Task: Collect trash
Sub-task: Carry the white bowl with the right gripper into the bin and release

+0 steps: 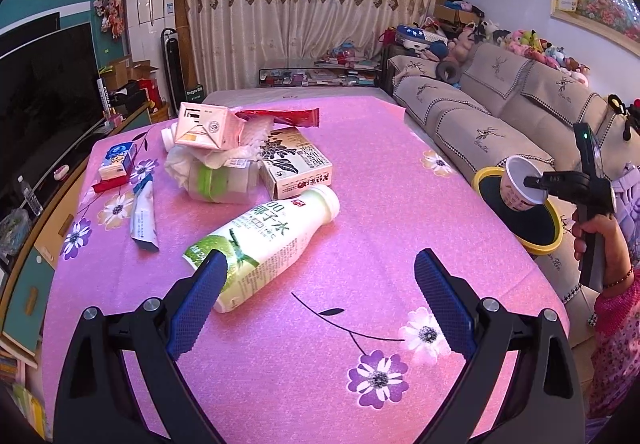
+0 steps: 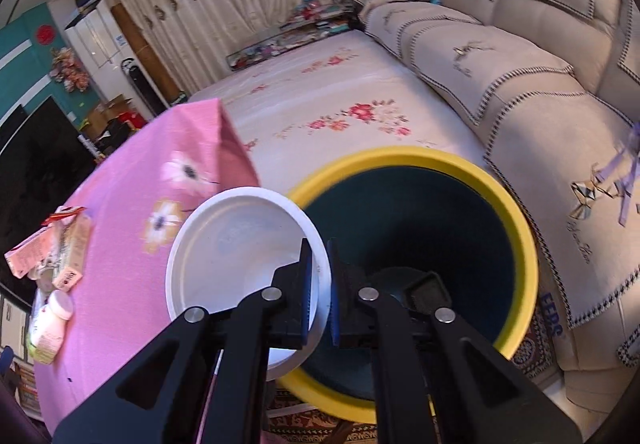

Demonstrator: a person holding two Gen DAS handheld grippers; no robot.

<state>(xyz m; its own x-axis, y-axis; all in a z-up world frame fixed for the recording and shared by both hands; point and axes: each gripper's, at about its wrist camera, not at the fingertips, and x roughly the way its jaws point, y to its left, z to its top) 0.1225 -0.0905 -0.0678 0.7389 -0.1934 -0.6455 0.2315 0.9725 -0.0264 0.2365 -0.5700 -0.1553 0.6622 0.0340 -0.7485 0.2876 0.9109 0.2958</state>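
Jaws, left to right: your left gripper [image 1: 320,308] stands wide and empty above the worktop [image 1: 360,204]; your right gripper [image 2: 320,284] is clamped narrow on the rim of a white cup [image 2: 240,244].

Items on the pink cloth, left to right: blue carton [image 1: 116,160], toothpaste tube [image 1: 142,216], a heap with pink carton [image 1: 208,128], crumpled wrap [image 1: 188,164], red wrapper [image 1: 288,118] and brown box [image 1: 296,164]; coconut-water bottle [image 1: 264,232] lying on its side, its base just beside the left finger.

Off the right edge: yellow-rimmed bin [image 2: 516,228], between worktop and sofa [image 1: 500,116].

Step in hand, as judged: the cup hangs over the bin's near rim, not yet released. Next calls for carrying it further over the opening, then opening.

Room: bare cloth ahead of your left hand; the bottle is the nearest pick.
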